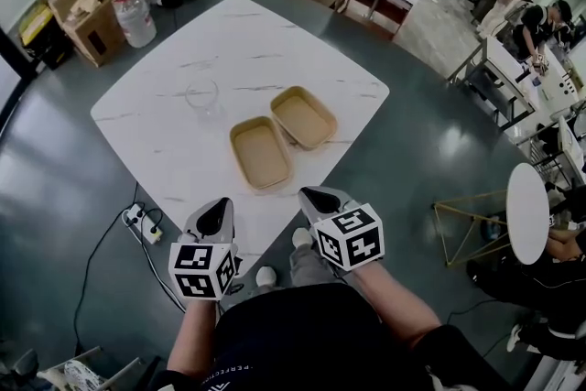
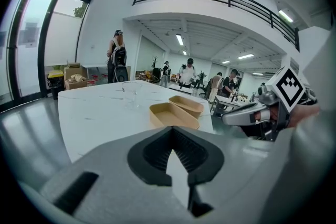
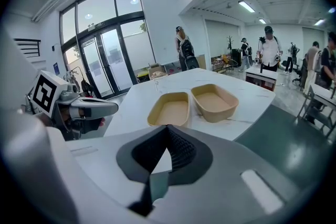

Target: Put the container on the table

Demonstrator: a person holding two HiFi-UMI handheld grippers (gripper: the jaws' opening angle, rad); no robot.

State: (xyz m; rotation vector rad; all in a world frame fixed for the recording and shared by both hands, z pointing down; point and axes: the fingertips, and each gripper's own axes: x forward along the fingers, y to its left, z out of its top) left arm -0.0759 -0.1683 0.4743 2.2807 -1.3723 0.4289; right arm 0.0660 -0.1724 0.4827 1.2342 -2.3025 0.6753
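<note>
Two tan, empty paper containers lie side by side on the white marble table (image 1: pixel 165 119): the near one (image 1: pixel 261 153) (image 2: pixel 172 115) (image 3: pixel 169 110) and the far one (image 1: pixel 303 116) (image 2: pixel 186 105) (image 3: pixel 214 102). Both grippers hover off the table's near corner, short of the containers and touching nothing. My left gripper (image 1: pixel 219 205) (image 2: pixel 171 129) is shut and empty. My right gripper (image 1: pixel 312 194) (image 3: pixel 168 127) is shut and empty too. Each gripper shows at the edge of the other's view, the right gripper's fingers (image 2: pixel 239 115) and the left gripper's fingers (image 3: pixel 97 108).
A clear glass (image 1: pixel 203 96) stands on the table left of the containers. A cardboard box (image 1: pixel 84 14) and a water jug (image 1: pixel 135 17) sit on the floor at far left. A power strip (image 1: pixel 137 217) lies by the table. A round white side table (image 1: pixel 528 211) and several people at desks are to the right.
</note>
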